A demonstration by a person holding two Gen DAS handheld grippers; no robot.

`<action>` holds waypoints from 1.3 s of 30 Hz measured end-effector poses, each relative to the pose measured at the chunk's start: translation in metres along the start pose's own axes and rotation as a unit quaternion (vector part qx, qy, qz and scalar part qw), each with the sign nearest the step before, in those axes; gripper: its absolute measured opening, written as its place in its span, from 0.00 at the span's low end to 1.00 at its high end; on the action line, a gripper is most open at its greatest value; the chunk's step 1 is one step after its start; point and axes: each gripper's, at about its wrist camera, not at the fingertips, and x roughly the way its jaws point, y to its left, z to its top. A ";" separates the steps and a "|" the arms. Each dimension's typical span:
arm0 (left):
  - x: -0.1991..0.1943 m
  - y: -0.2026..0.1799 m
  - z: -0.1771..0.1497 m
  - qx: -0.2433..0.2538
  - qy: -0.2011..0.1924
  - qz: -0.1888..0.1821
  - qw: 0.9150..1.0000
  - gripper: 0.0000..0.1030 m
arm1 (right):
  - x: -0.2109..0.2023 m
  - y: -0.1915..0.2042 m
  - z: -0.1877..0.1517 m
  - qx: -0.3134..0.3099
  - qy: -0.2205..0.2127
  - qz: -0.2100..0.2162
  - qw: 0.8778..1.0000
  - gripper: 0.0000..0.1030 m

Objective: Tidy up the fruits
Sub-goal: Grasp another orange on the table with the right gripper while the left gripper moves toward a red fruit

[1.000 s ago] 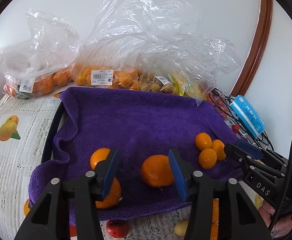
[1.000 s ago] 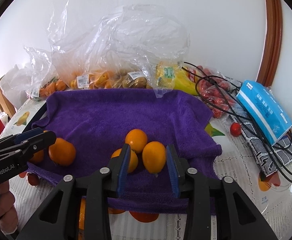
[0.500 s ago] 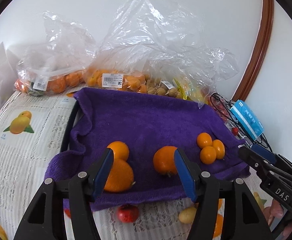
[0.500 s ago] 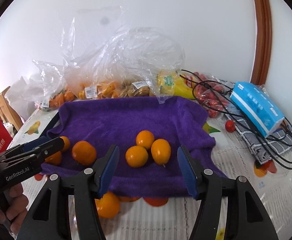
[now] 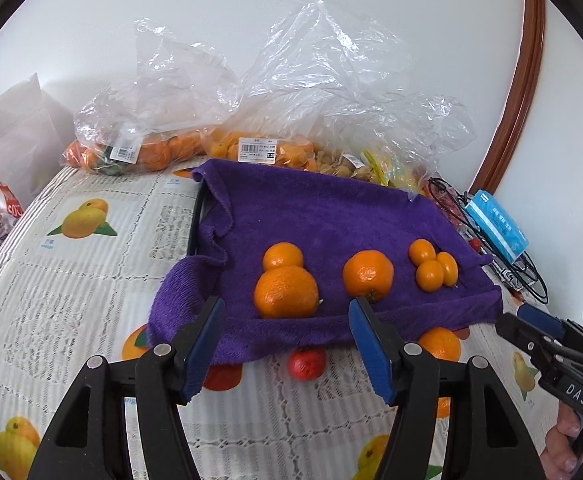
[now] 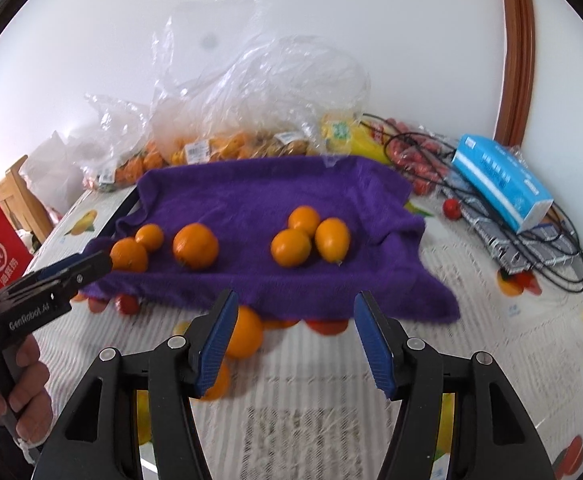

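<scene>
Ahead of both jaws: sorted fruit on purple towel (image 5: pixel 323 216).
Left gripper (image 5: pixel 287 344) and right gripper (image 6: pixel 295 338) just opened, half-wide, empty. Next: loose orange (image 6: pixel 243 332) beside right's left jaw; approach low, centre it.

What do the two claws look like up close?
Both are black plastic claws with two angled fingers, blue pads and silver screws. The left claw carries white "GenRobot.AI" lettering on its side; the right claw shows "DAS". A bare hand grips the left handle.
</scene>
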 end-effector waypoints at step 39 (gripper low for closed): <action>-0.002 0.023 -0.001 -0.036 0.016 -0.013 0.999 0.61 | 0.049 0.003 -0.003 0.046 0.086 0.033 0.995 0.39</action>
